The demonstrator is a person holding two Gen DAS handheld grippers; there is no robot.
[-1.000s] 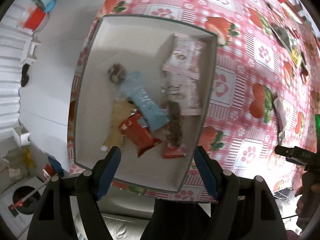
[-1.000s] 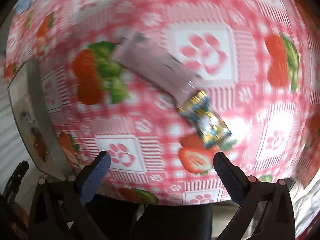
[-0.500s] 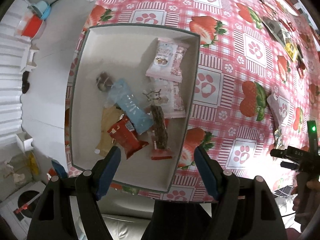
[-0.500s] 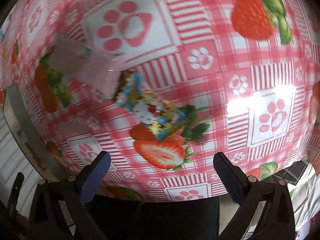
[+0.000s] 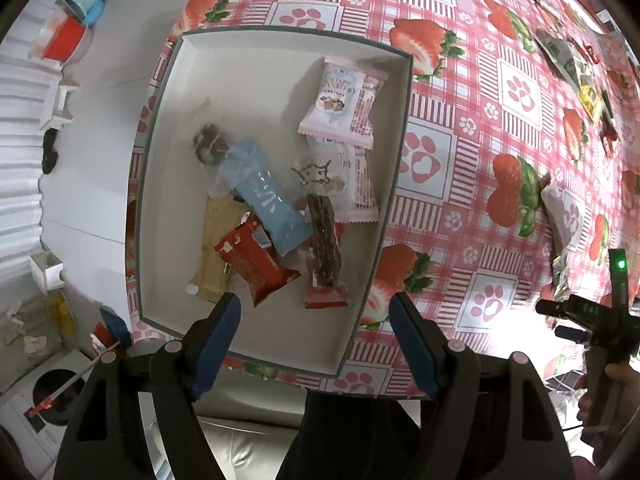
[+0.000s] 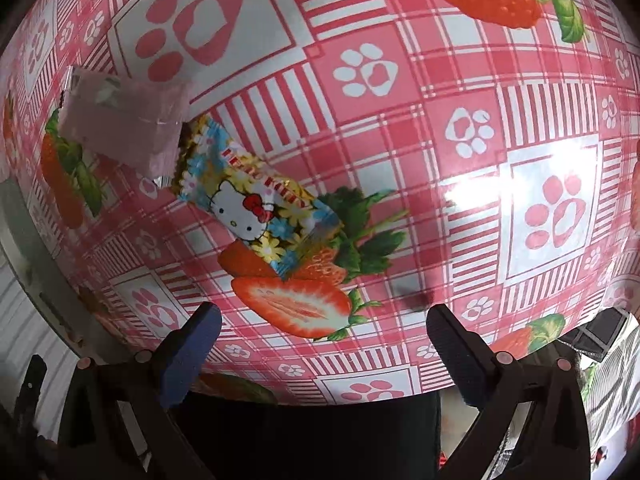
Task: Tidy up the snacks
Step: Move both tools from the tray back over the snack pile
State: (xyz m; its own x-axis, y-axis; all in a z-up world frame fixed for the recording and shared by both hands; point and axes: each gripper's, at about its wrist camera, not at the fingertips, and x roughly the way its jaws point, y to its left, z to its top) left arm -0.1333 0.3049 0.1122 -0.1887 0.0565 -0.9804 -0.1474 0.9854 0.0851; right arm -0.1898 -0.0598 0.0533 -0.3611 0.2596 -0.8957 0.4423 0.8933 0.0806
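Left gripper [image 5: 314, 326] hovers wide, empty, above white box [image 5: 276, 344] at frame centre; snacks piled inside. Right gripper [image 6: 322, 332] wide, empty, over strawberry tablecloth [image 6: 400, 140]; Hello Kitty packet [image 6: 256, 200] centre-left, touching pink packet [image 6: 128, 124] upper left.

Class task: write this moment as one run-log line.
left claw: open over box | right claw: open above cartoon-cat snack | held: nothing
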